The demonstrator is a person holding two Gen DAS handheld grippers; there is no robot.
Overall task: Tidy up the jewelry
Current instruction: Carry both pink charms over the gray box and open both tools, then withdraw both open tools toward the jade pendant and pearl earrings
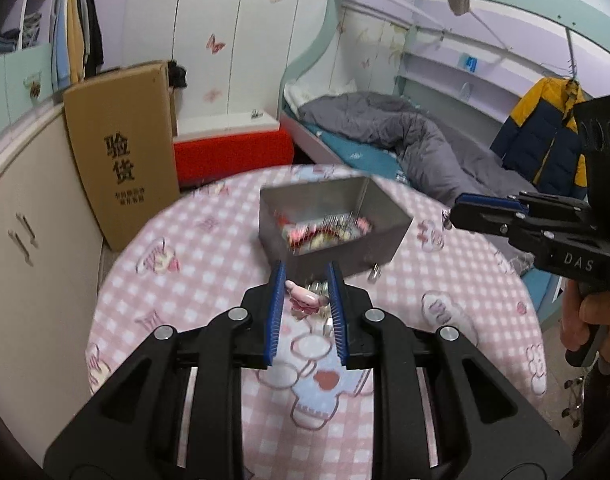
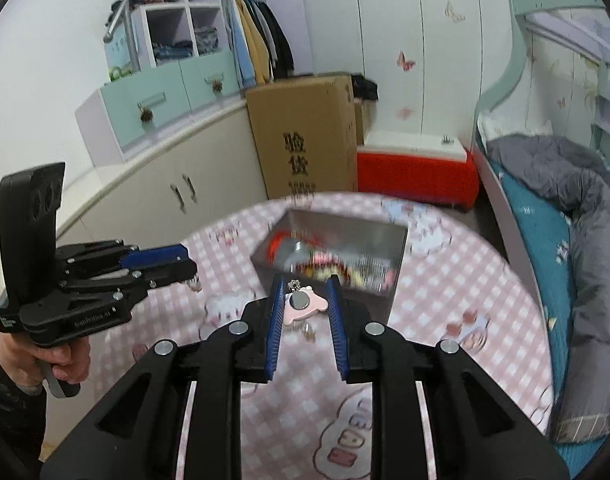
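Observation:
A grey metal box (image 1: 381, 208) with several colourful jewelry pieces inside stands on the round table with the pink checked cloth (image 1: 185, 272). My left gripper (image 1: 306, 268) hangs above the cloth just in front of the box, shut on a pink cartoon charm (image 1: 305, 300) with metal bits dangling under it. My right gripper (image 2: 307, 280) is raised beside it, shut on a pink charm with a round metal disc (image 2: 303, 302). The box (image 2: 357, 232) lies right behind it. Each gripper shows in the other's view: the right gripper (image 1: 453, 210), the left gripper (image 2: 189, 264).
A small metal piece (image 1: 375, 272) lies on the cloth by the box. Behind the table stand a tall cardboard box (image 1: 121, 152) and a red storage box (image 1: 229, 156). Cabinets (image 1: 33, 220) run along the left. A bed with a grey quilt (image 1: 385, 128) is on the right.

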